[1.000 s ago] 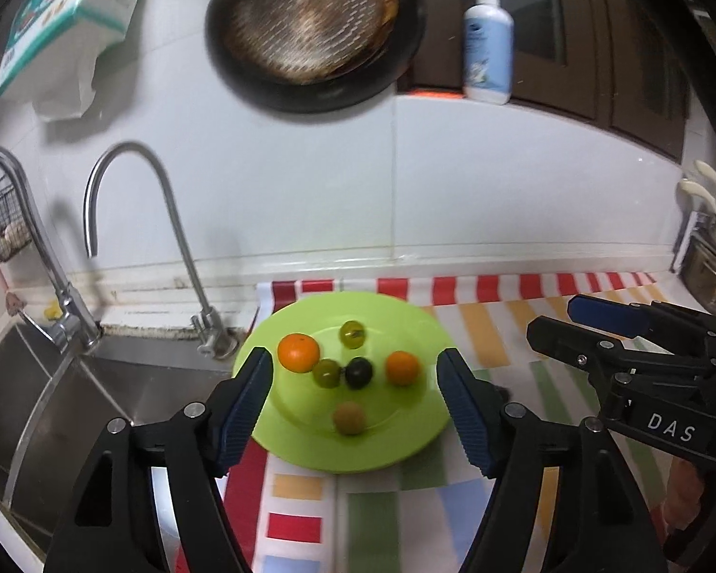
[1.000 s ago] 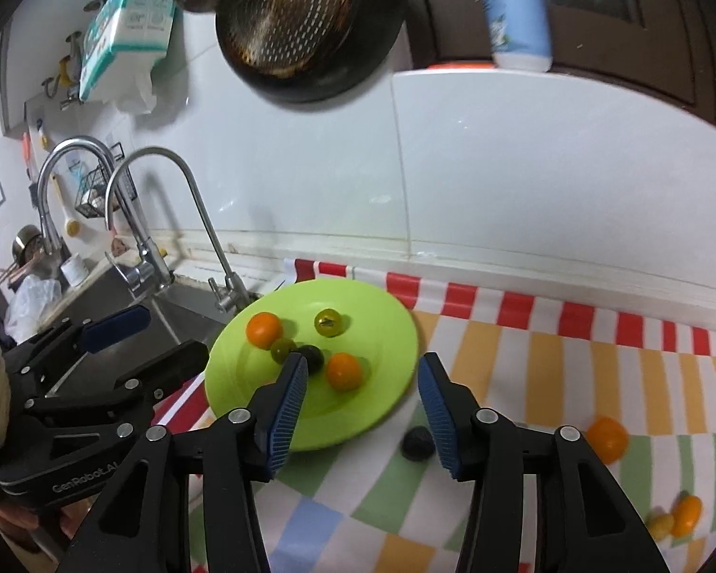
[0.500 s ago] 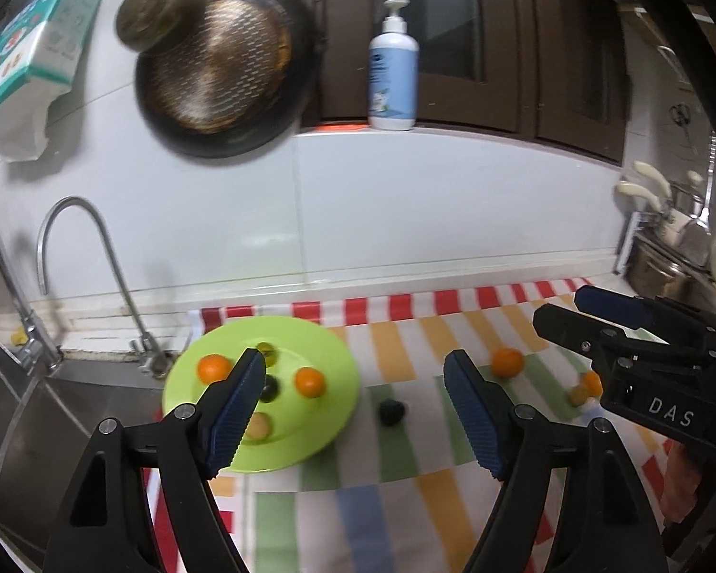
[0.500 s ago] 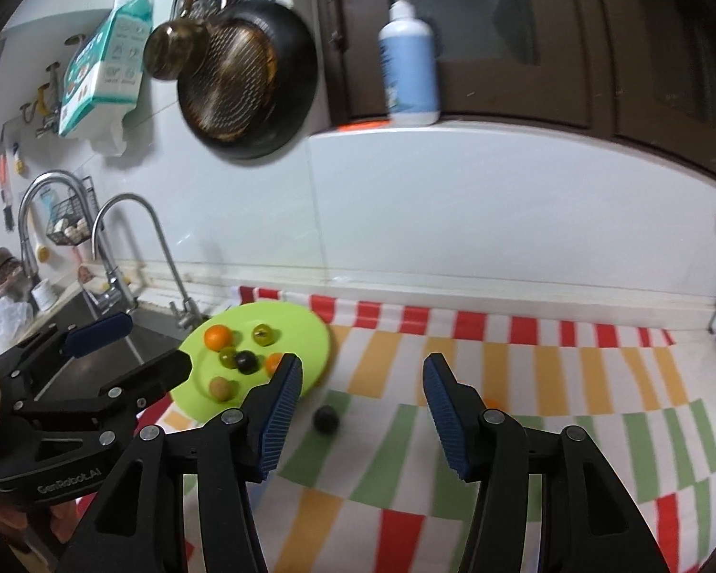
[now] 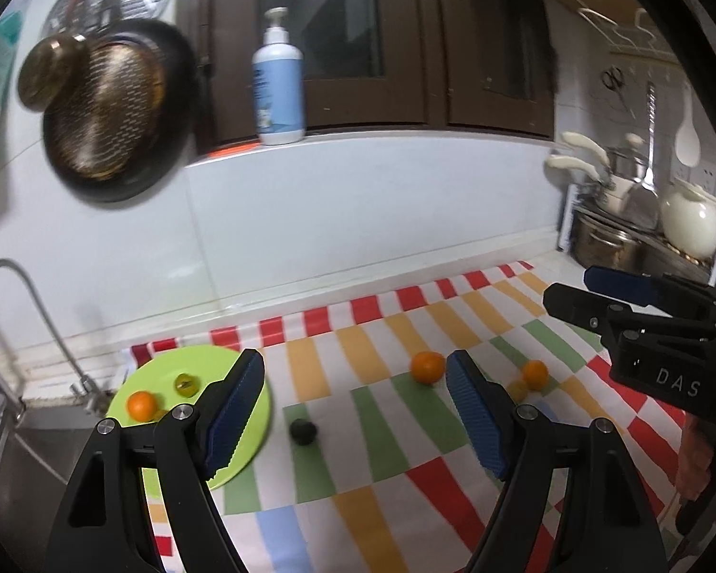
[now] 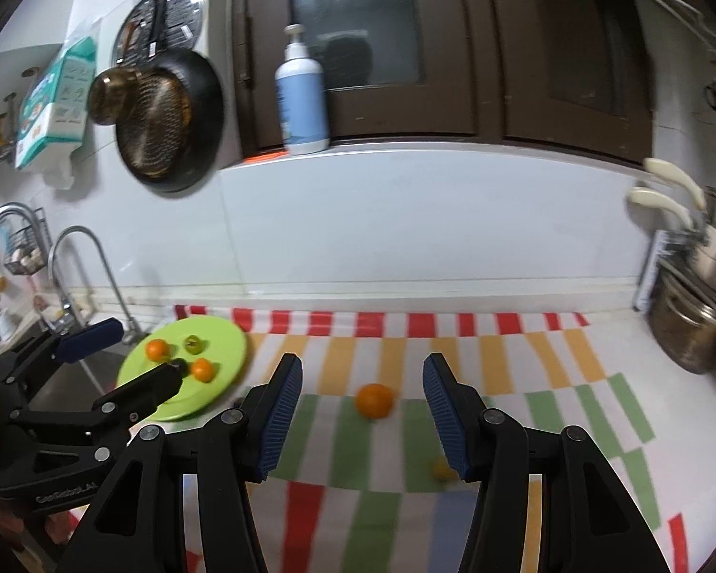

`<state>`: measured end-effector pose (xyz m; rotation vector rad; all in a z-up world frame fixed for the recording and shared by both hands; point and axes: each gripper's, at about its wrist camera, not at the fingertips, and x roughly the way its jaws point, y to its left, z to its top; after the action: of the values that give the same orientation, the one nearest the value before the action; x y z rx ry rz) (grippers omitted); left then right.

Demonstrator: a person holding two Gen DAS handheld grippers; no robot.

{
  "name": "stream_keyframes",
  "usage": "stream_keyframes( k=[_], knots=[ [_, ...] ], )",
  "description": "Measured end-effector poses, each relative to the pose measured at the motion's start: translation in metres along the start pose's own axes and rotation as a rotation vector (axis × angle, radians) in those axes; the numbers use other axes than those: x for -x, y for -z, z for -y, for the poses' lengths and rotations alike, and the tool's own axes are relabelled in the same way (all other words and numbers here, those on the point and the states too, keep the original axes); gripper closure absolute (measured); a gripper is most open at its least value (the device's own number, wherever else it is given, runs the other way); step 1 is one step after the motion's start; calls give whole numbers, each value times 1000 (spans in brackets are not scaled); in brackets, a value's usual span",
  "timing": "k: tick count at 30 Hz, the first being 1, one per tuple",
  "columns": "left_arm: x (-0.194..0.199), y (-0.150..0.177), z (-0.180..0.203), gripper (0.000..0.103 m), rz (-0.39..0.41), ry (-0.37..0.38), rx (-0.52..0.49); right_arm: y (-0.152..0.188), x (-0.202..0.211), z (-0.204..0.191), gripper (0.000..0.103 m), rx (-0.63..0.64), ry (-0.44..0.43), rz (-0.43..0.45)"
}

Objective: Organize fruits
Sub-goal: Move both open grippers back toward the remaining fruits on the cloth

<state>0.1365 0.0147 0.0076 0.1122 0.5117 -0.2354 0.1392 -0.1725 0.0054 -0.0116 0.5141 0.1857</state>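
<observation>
A lime green plate (image 5: 257, 410) (image 6: 224, 348) lies at the left end of the striped cloth with several small fruits on it, among them an orange one (image 5: 142, 405) and a green one (image 5: 186, 383). Loose on the cloth are a dark fruit (image 5: 303, 431), an orange fruit (image 5: 427, 367) (image 6: 374, 400), a second orange fruit (image 5: 535, 374) and a small yellow one (image 6: 441, 468). My left gripper (image 5: 355, 413) is open and empty above the cloth, right of the plate. My right gripper (image 6: 363, 413) is open and empty, with the orange fruit between its fingers further off.
A sink with curved taps (image 5: 47, 315) is left of the plate. Pots and a white teapot (image 5: 689, 229) stand at the right end of the counter. A pan (image 6: 167, 110) hangs on the wall and a pump bottle (image 6: 303, 95) stands on the ledge.
Both grippers have drawn back from the plate and swung right. The loose fruits on the cloth have come into view. Both stay open.
</observation>
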Motion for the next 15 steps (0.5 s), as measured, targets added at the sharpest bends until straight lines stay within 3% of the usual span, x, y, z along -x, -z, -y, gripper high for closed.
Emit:
stream_keyframes(
  k=[15],
  knots=[
    [-41, -1, 58, 25, -10, 170, -159, 26, -1, 61, 49, -53, 153, -77]
  ],
)
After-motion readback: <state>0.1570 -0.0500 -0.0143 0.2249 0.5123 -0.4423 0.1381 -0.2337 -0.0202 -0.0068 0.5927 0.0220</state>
